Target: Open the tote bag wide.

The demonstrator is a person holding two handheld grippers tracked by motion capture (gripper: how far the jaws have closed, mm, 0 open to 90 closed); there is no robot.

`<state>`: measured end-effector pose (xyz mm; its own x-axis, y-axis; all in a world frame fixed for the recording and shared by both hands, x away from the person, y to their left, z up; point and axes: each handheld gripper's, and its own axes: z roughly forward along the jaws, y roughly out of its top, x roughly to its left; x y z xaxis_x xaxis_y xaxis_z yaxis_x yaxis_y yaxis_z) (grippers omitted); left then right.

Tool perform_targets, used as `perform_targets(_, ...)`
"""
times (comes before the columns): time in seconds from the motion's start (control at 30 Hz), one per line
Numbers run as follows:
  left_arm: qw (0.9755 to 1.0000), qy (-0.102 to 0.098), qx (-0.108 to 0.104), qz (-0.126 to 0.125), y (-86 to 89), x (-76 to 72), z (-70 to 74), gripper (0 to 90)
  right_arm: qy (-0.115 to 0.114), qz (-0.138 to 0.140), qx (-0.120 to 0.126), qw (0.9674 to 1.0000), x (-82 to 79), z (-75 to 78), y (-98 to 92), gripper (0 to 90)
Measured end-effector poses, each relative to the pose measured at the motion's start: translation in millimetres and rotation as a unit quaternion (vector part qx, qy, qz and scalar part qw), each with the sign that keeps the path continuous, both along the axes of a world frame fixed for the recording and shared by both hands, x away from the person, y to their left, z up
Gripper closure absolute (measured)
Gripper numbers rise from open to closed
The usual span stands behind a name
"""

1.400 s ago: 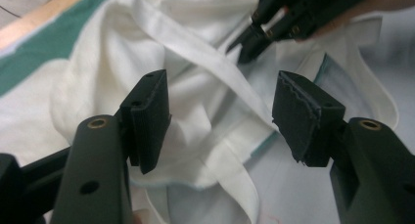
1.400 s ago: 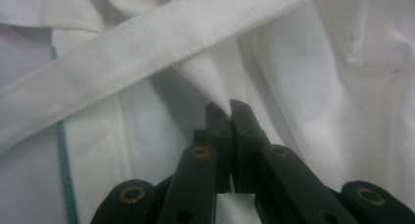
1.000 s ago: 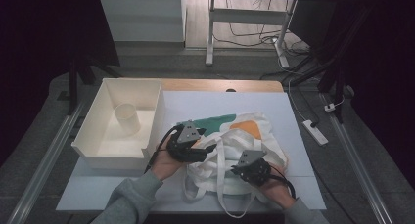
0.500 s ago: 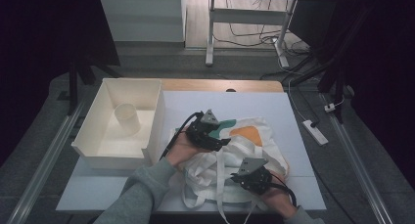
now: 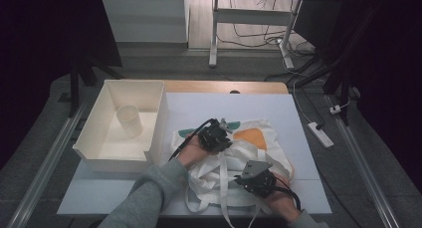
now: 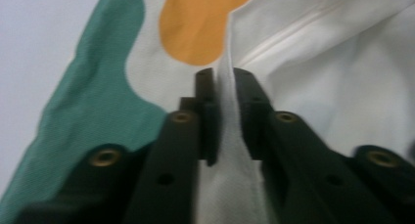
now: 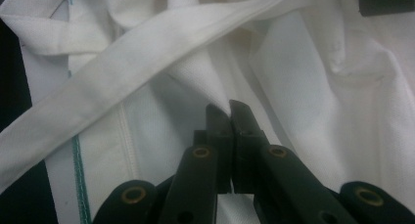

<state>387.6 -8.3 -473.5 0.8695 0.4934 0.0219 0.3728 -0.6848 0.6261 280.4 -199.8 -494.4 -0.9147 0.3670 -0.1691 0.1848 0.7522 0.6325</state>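
A white counter (image 5: 298, 118) sits in a dark room with cables on the floor behind it. On it lies a soft, crumpled white cloth bag (image 5: 259, 153) with long flat straps and green and orange patches. Beside it stands a white box (image 5: 94, 151) with a cup (image 5: 130, 121) inside. The left gripper (image 6: 224, 94) has just pinched a fold of the bag. The right gripper (image 7: 229, 109) is squeezed tight on another fold. The hands hide part of the bag.
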Motion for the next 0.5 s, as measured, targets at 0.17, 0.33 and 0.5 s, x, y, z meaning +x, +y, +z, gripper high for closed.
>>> perform_targets(0.17,0.9982,-0.027,-0.049,0.020,12.9,0.5,9.4,86.3,-0.014,0.004,-0.005,0.9999,-5.1,3.8,1.3,88.2)
perform_targets(0.33,0.9925,-0.064,-0.089,0.053,29.6,-1.2,25.1,86.5,-0.036,0.024,-0.035,0.9984,-19.2,10.1,9.7,88.3)
perform_targets(0.5,0.9850,-0.079,-0.122,0.093,44.9,2.7,32.7,86.5,-0.009,0.047,-0.039,0.9981,-32.5,16.9,13.5,88.3)
